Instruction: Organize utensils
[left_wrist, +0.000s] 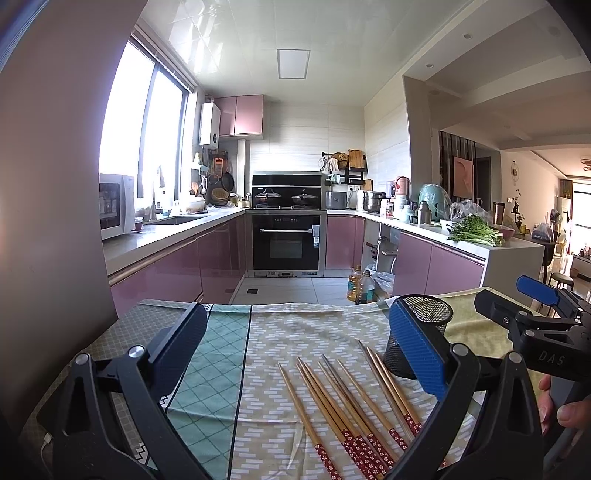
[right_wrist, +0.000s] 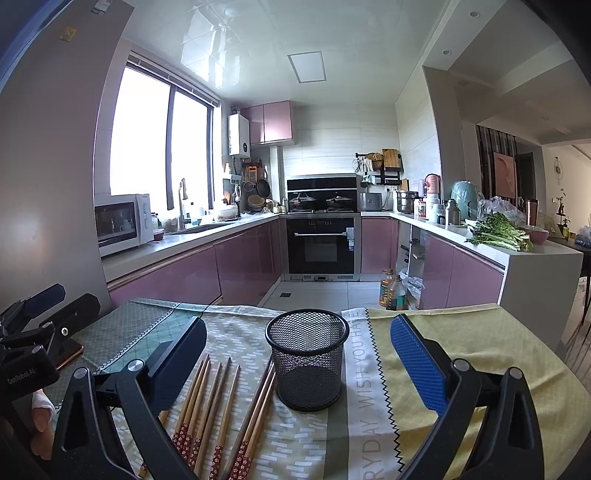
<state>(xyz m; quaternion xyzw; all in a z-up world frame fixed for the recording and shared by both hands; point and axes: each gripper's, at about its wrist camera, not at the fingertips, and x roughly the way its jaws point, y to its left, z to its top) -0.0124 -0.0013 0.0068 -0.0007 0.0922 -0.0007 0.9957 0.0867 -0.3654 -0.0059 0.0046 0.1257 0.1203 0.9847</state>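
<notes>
pink-cabinet kitchen behind, a cloth-covered table (right_wrist: 461, 332) is serving as the work surface. on it, bamboo chopsticks (left_wrist: 343, 406) are lying loose in a rough fan, their long axes running front to back, patterned red ends toward the cameras and bare tips pointing toward the far edge. just beside them, to their right, a black mesh holder (right_wrist: 307, 360) is standing upright and is looking empty. the left gripper (left_wrist: 299, 347) is hovering above the near side of the table with its jaws spread wide, gripping nothing, and the chopsticks are sitting between and just ahead of its fingers, which makes it seem the nearer tool for a first pick. the right gripper (right_wrist: 299, 358) is likewise gaping and empty-jawed, framing the holder straight ahead, chopsticks off to its left. a phone (right_wrist: 70, 354) is resting on the table's left edge.
</notes>
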